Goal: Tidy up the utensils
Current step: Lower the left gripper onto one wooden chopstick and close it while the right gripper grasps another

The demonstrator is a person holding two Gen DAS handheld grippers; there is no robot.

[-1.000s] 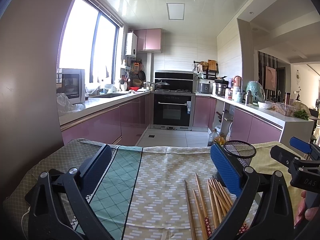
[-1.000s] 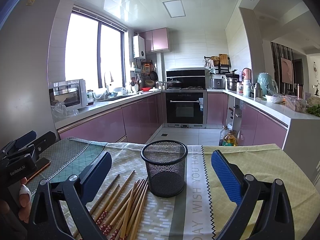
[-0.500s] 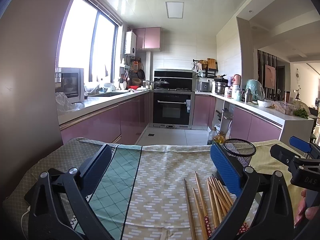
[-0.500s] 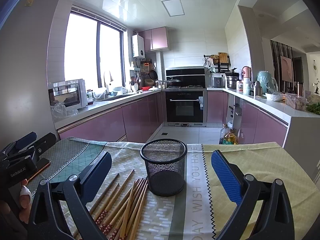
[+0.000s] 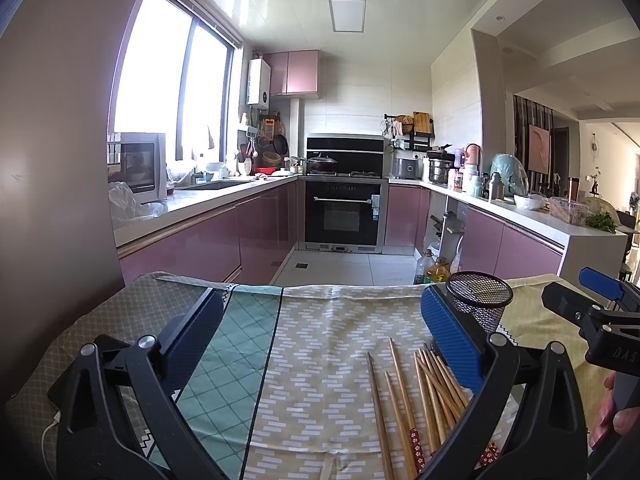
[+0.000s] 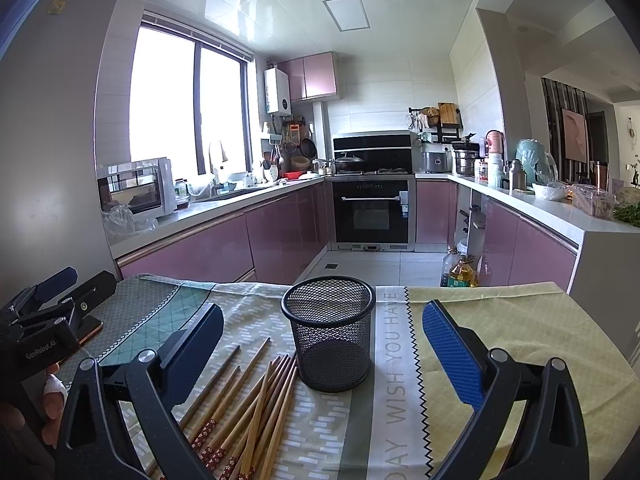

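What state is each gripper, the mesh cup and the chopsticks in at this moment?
left gripper: open, holding nothing.
right gripper: open, holding nothing.
mesh cup: upright, empty.
chopsticks: lying loose on the tablecloth, beside the cup.
oven: door shut.

My views are bright: daylight overexposes the window (image 5: 168, 88) at ten o'clock. Fisheye bends the edges; corners are vignetted dark.

Black gripper (image 6: 324, 344) frames; blue ribbed pads (image 6: 448, 336); silver screws (image 6: 146, 356).
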